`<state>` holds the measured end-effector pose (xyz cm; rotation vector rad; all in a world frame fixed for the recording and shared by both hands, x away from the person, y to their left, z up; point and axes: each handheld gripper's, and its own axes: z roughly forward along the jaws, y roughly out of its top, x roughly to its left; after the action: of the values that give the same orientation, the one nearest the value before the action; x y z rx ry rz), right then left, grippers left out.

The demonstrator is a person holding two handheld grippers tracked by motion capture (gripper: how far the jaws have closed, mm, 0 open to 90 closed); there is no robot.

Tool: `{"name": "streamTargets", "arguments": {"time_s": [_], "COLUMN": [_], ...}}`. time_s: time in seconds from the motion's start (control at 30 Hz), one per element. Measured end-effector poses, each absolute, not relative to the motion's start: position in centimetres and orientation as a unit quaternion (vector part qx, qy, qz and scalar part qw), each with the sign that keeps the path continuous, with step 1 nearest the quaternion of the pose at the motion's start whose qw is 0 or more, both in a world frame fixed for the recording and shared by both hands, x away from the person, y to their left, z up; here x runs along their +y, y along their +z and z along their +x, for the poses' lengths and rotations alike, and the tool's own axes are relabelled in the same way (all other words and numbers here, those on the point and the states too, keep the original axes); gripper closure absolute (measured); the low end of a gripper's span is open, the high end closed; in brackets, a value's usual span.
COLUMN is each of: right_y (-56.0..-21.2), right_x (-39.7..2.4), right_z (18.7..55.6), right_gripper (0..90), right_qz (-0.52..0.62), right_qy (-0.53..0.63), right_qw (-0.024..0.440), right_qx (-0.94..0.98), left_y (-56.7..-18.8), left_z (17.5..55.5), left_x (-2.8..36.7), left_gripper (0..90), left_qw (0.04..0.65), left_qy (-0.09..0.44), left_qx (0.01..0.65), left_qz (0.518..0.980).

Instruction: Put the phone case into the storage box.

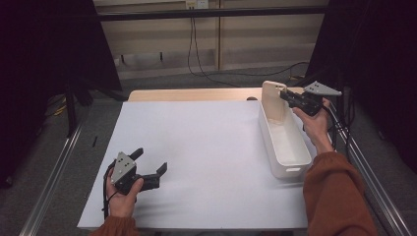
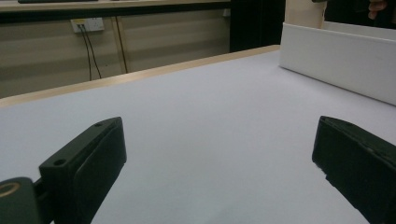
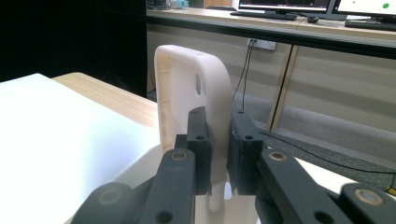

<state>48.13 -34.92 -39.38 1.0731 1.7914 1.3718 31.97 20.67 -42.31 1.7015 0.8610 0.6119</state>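
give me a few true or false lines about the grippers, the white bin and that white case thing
1. The right gripper is shut on the white case. True.
2. The white case lies flat on the table sheet. False: it stands upright over the far end of the white bin.
3. The left gripper is open with nothing between its jaws. True.
4. The left gripper is inside the white bin. False: it rests over the white sheet, well apart from the bin.
5. The white bin sits on the right side of the table. True.
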Motion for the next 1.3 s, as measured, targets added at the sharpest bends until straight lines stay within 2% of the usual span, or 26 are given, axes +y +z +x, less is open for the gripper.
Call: {"name": "streamTargets", "arguments": {"time_s": [0.7,1.17,1.23,1.3], "right_y": [-39.3,-39.7,-39.6,-39.7], "right_x": [-35.3,-36.1,-36.2,-36.4], "right_z": [49.5,49.4,49.3,49.2], "right_gripper": [79.6,72.6,72.6,76.8], "right_qz": [0.415,0.440,0.443,0.441], "right_qy": [0.475,0.448,0.446,0.446], "right_qw": [0.330,0.340,0.338,0.335], "right_qx": [0.702,0.700,0.701,0.703], "left_y": [-42.4,-42.4,-42.4,-42.4], "left_z": [32.3,32.3,32.3,32.3], "left_x": [20.4,20.4,20.4,20.4], "left_gripper": [3.1,3.2,3.2,3.2], "left_qw": [0.538,0.537,0.537,0.536], "left_qy": [0.260,0.264,0.263,0.266], "left_qx": [0.360,0.359,0.360,0.358], "left_qz": [0.716,0.716,0.716,0.717]}}
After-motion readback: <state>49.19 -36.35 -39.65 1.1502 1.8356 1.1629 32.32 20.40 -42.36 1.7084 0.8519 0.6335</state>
